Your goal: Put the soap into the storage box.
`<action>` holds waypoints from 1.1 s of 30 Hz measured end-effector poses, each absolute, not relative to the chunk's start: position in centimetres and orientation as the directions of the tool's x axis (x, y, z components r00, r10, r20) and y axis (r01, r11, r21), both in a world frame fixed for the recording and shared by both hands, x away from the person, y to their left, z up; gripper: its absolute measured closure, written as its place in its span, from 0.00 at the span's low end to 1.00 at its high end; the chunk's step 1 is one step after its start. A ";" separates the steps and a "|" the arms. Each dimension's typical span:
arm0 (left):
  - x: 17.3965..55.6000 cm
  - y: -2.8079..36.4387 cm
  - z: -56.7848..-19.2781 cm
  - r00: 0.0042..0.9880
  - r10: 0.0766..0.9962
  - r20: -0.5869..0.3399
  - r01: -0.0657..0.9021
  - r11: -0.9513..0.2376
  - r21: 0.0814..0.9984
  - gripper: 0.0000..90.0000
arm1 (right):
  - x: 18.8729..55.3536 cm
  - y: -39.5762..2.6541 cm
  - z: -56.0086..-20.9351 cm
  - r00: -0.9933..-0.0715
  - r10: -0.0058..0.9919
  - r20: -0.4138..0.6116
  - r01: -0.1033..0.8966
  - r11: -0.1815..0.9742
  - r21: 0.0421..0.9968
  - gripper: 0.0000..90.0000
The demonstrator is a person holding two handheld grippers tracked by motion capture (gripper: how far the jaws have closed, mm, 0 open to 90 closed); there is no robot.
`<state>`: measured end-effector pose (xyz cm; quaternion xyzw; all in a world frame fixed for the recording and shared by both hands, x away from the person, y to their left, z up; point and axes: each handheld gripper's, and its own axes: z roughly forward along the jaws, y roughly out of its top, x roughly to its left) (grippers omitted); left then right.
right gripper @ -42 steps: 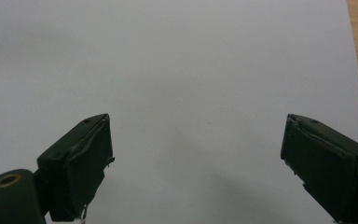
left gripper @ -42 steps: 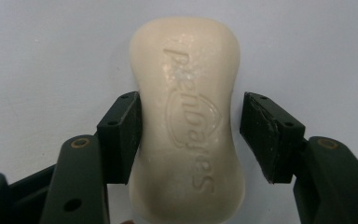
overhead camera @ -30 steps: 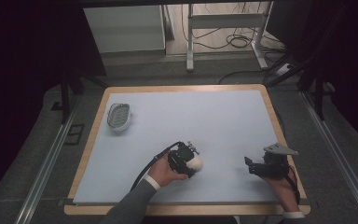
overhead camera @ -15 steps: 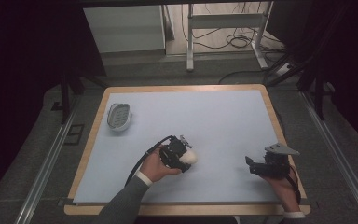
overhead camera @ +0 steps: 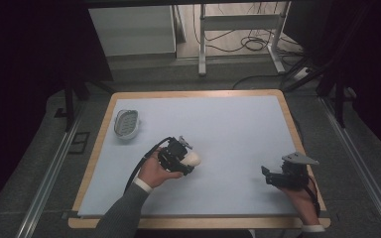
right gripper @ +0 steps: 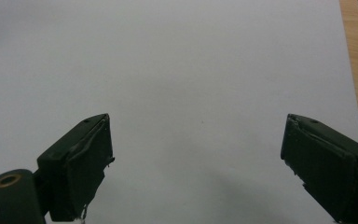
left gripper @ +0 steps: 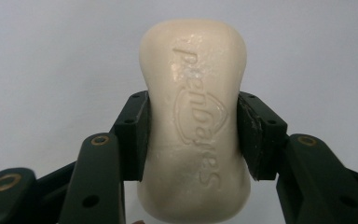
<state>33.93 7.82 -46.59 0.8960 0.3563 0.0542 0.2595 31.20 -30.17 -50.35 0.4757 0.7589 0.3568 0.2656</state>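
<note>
Left gripper view: soap bar [left gripper: 195,121] clamped at its narrowed waist between the left gripper [left gripper: 193,135] pads, centre frame, ends sticking out above and below. Likely stiff, fairly light, slick, so the waist is the best hold. High view: soap lower-centre, soap dish [overhead camera: 127,124] upper left; right gripper [right gripper: 196,163] open, empty.

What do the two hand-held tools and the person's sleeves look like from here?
Both tools are black, each with two blocky jaws carrying flat dark pads and brass-coloured pivot pins. The left tool trails a black cable back along a grey sleeve with a white cuff. The right tool carries a grey three-cornered plate on top, and a white cuff shows at that wrist.
</note>
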 end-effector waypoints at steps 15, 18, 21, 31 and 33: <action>35.0 10.6 -45.5 0.700 0.710 -0.075 0.637 -0.573 0.515 0.55 | 31.3 -30.2 -50.5 -0.404 0.913 -0.063 0.538 0.293 0.791 0.10; 35.1 11.0 -45.4 0.691 0.719 -0.079 0.645 -0.563 0.517 0.55 | 31.3 -30.3 -50.5 -0.401 0.914 -0.062 0.539 0.290 0.791 0.10; 35.4 11.5 -45.3 0.683 0.726 -0.083 0.652 -0.554 0.517 0.55 | 31.3 -30.4 -50.5 -0.398 0.915 -0.062 0.542 0.289 0.789 0.10; 36.3 13.4 -44.4 0.651 0.756 -0.068 0.668 -0.527 0.526 0.55 | 31.3 -30.4 -50.6 -0.395 0.916 -0.064 0.544 0.290 0.787 0.10; 36.5 13.9 -44.4 0.642 0.764 -0.071 0.674 -0.517 0.528 0.55 | 31.3 -30.4 -50.6 -0.395 0.917 -0.063 0.545 0.289 0.787 0.10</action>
